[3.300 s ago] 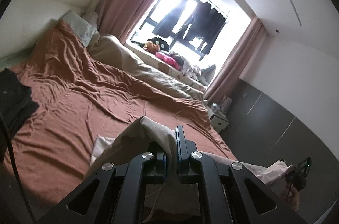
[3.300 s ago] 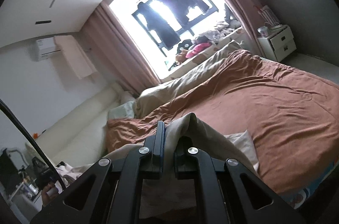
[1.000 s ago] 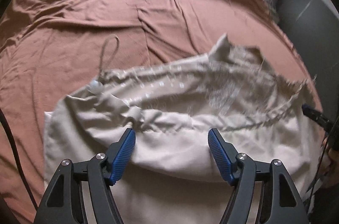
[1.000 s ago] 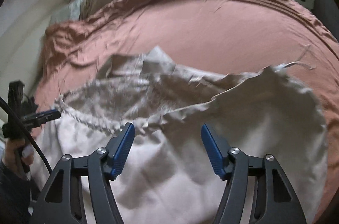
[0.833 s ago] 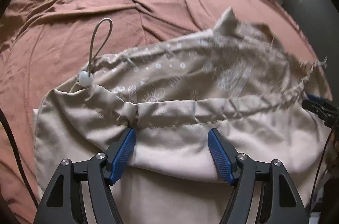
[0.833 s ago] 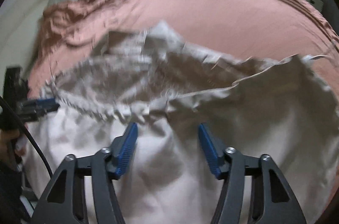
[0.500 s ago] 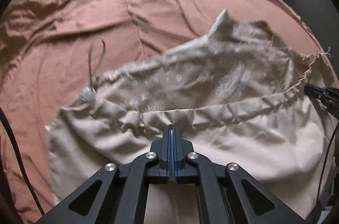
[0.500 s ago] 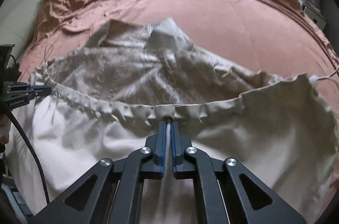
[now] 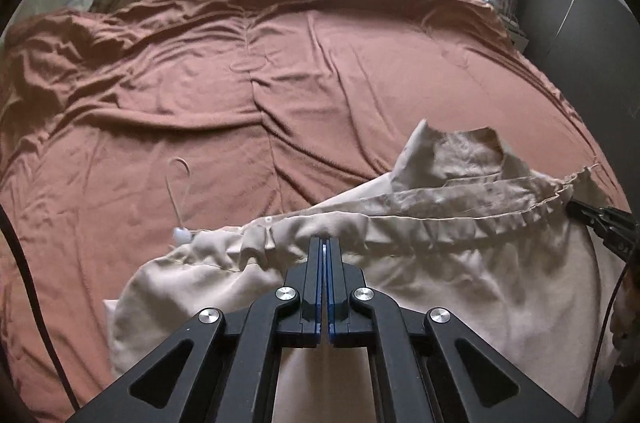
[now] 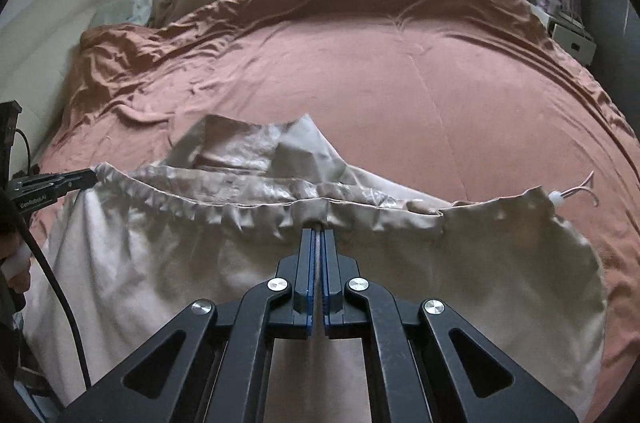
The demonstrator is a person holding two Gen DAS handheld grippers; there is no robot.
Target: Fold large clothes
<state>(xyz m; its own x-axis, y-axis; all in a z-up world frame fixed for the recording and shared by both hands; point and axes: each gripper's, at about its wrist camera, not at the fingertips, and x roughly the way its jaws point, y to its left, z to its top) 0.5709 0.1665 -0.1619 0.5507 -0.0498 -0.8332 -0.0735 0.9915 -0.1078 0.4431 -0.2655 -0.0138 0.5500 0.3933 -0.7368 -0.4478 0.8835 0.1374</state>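
The beige drawstring garment point(image 9: 460, 287) lies on the rust-brown bedspread point(image 9: 280, 83), near its foot. Left gripper point(image 9: 324, 243) and right gripper point(image 10: 317, 235) both pinch its gathered hem; light, limp cloth, best held there.

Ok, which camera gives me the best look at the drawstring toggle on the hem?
The left wrist view. There the white toggle sits left of the left tongs, with its cord looping across the brown bedspread. The right wrist view shows the toggle only small at the garment's far right edge.
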